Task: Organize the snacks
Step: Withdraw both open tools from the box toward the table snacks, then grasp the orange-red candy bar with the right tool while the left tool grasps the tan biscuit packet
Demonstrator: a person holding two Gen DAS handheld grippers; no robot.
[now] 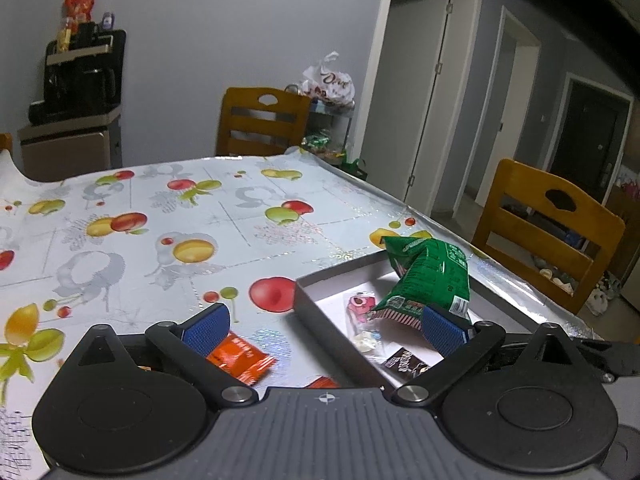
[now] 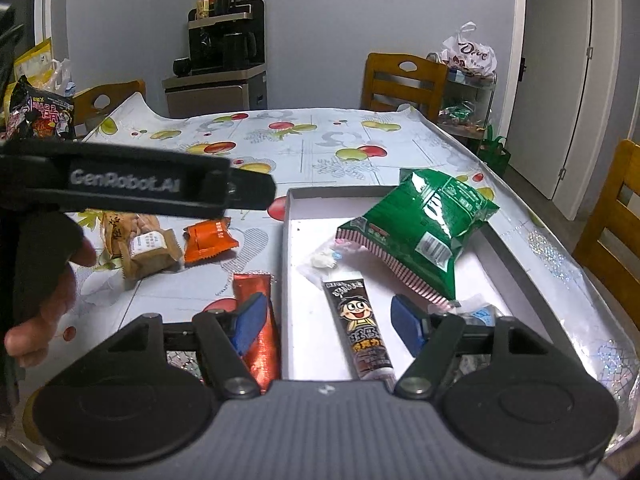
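A shallow grey box (image 1: 316, 304) with a white floor sits at the table's right side. A green snack bag (image 1: 428, 280) lies tilted in it, leaning on the far rim. My left gripper (image 1: 325, 332) is open wide, its right pad just in front of the bag's lower edge and its left pad over an orange packet (image 1: 240, 360). My right gripper (image 2: 329, 326) is open. A dark tube snack with a cartoon face (image 2: 358, 320) lies on the box floor between its fingers, untouched. Its left finger is over a red foil stick (image 2: 260, 344) outside the box wall (image 2: 285, 280).
A brown wrapped cake (image 2: 148, 248) and an orange packet (image 2: 208, 240) lie on the fruit-print cloth left of the box. The left tool's black housing (image 2: 132, 184) and a hand (image 2: 44, 300) fill the left. Small candy packets (image 1: 360, 312) are in the box. Wooden chairs (image 1: 548, 232) stand at the table's edges.
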